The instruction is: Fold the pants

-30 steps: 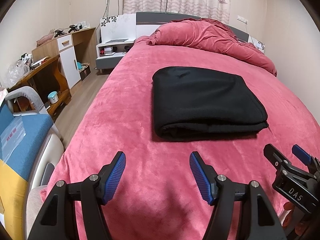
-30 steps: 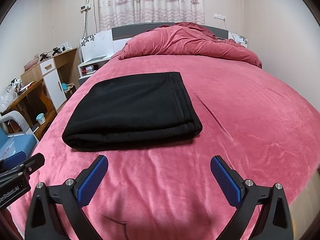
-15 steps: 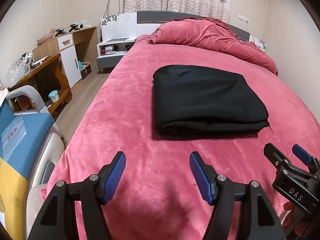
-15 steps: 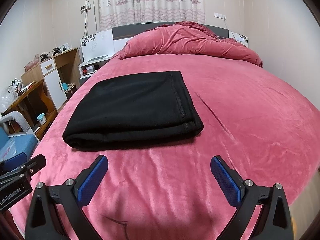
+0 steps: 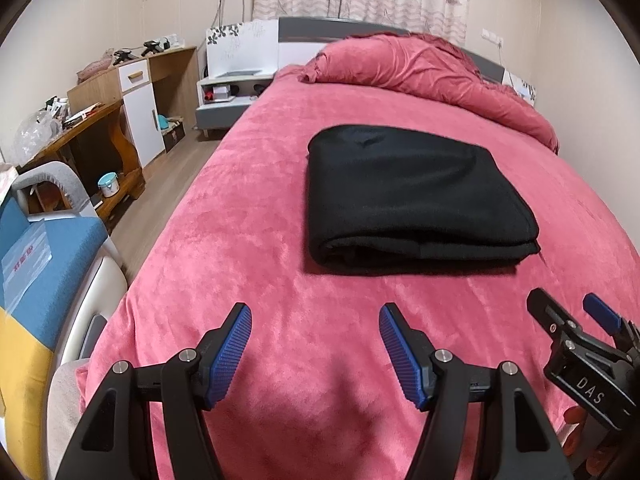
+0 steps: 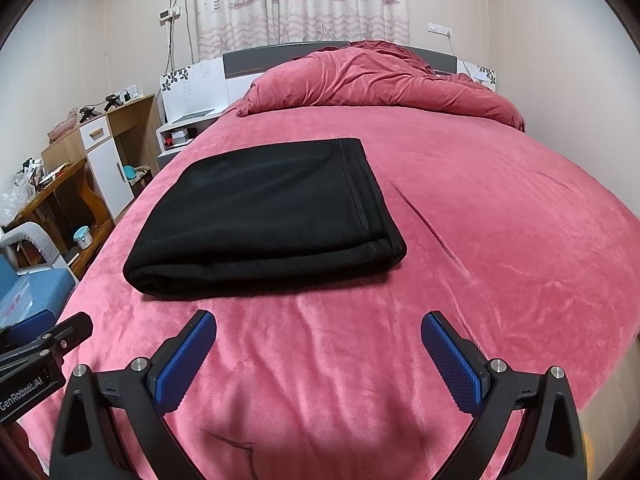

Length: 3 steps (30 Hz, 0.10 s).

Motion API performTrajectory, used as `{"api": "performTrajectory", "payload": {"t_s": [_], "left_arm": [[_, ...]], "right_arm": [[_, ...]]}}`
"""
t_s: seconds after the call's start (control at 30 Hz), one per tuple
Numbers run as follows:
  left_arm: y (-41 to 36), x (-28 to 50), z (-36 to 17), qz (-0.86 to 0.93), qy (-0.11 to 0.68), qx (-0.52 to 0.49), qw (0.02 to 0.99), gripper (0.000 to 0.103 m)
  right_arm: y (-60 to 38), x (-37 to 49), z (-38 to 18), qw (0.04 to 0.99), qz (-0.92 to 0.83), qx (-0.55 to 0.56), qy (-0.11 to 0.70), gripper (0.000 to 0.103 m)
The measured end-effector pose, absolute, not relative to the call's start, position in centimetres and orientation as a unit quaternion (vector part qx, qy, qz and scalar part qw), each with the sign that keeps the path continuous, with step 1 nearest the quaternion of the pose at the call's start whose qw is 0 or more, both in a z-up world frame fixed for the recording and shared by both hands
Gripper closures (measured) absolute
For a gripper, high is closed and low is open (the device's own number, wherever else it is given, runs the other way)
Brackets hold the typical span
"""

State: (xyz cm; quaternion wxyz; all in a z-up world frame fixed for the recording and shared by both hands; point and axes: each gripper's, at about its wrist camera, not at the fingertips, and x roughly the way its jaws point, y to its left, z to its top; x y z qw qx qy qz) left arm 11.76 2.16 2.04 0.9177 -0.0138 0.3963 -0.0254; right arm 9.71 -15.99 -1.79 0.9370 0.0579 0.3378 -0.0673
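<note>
Black pants (image 5: 412,196) lie folded into a thick rectangle on the pink bed (image 5: 240,264). They also show in the right wrist view (image 6: 264,216), with a stitched hem along their right side. My left gripper (image 5: 316,344) is open and empty, held above the bedspread a short way in front of the fold. My right gripper (image 6: 318,352) is open and empty, also in front of the pants. The right gripper shows at the lower right of the left wrist view (image 5: 576,320). The left gripper's tip (image 6: 60,336) shows at the left edge of the right wrist view.
A bunched pink duvet (image 5: 420,68) lies at the head of the bed. A wooden desk and white cabinet (image 5: 132,100) stand along the left wall. A blue and yellow chair (image 5: 36,264) is beside the bed's near left corner. The bed's right edge (image 6: 616,356) drops off nearby.
Both views sit slightly higher and nearer the pants than one second ago. The pants have not moved and both grippers stay open.
</note>
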Motion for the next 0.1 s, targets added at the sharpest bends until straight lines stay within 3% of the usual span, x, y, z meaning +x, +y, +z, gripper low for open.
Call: {"api": "performTrajectory", "payload": {"t_s": [0.1], "left_arm": [[1.78, 11.94, 1.53, -0.025, 0.402, -0.002, 0.915, 0.035]], "right_arm": [[-15.94, 9.86, -2.19, 0.936, -0.068, 0.056, 0.341, 0.000]]}}
